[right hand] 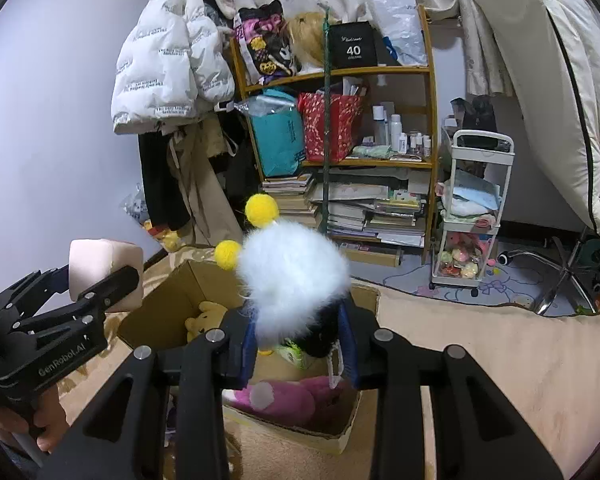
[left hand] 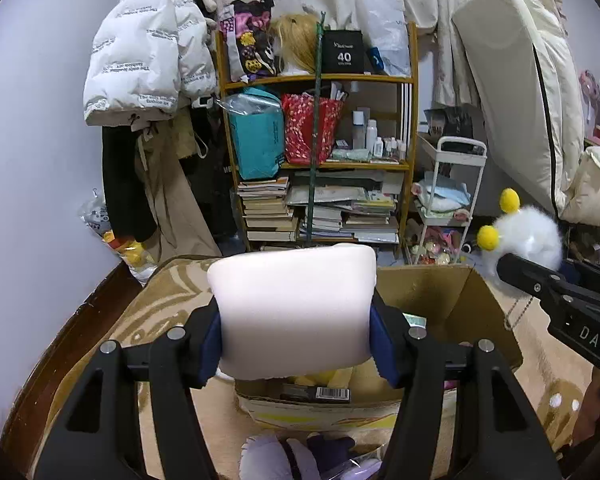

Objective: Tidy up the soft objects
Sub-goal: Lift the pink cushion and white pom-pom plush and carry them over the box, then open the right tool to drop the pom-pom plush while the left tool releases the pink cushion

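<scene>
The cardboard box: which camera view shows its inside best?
The right wrist view. The cardboard box lies open there, showing a yellow plush and a pink plush inside. In the left wrist view, the pale foam block in the left gripper hides most of the box.

We see a wooden bookshelf point(left hand: 316, 140) crammed with stacked books point(left hand: 268, 208), a white puffer jacket point(left hand: 148, 44) hanging beside it, and a white trolley point(right hand: 476, 208) nearby.

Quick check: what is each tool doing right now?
Left tool: shut on the pale pink soft foam block.
Right tool: shut on the fluffy white plush toy with yellow pom-poms.
</scene>
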{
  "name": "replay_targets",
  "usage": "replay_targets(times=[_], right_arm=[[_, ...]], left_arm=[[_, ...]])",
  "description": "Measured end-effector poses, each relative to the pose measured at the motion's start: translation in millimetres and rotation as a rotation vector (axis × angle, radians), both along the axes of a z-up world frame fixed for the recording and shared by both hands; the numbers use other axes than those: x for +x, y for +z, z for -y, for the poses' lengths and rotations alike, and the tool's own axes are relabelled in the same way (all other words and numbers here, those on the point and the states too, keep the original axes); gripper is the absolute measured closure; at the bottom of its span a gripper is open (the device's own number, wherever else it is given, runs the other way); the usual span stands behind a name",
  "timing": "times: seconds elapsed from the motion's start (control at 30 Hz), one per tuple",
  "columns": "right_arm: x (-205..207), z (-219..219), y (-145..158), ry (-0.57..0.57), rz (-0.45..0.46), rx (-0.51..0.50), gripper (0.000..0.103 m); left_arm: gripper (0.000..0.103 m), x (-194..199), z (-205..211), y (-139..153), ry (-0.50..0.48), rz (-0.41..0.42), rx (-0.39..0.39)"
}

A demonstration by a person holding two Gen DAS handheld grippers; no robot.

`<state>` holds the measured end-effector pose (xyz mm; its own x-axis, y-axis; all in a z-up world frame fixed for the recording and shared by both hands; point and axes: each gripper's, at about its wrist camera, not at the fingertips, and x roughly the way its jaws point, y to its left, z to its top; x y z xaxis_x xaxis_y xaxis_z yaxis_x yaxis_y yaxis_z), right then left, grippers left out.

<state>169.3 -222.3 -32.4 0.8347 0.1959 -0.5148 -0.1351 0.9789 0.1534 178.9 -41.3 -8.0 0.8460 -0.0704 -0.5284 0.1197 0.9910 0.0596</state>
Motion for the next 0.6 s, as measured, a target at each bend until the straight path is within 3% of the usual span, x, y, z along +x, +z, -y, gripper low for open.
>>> replay_targets(times=[0.6], right_arm=[[19.4, 8.7, -35.4, -0.002, -0.073, 0.005, 0.067]], left_arm=[[0.039, 20.3, 15.4, -33.0, -0.057, -0.118, 0.019]])
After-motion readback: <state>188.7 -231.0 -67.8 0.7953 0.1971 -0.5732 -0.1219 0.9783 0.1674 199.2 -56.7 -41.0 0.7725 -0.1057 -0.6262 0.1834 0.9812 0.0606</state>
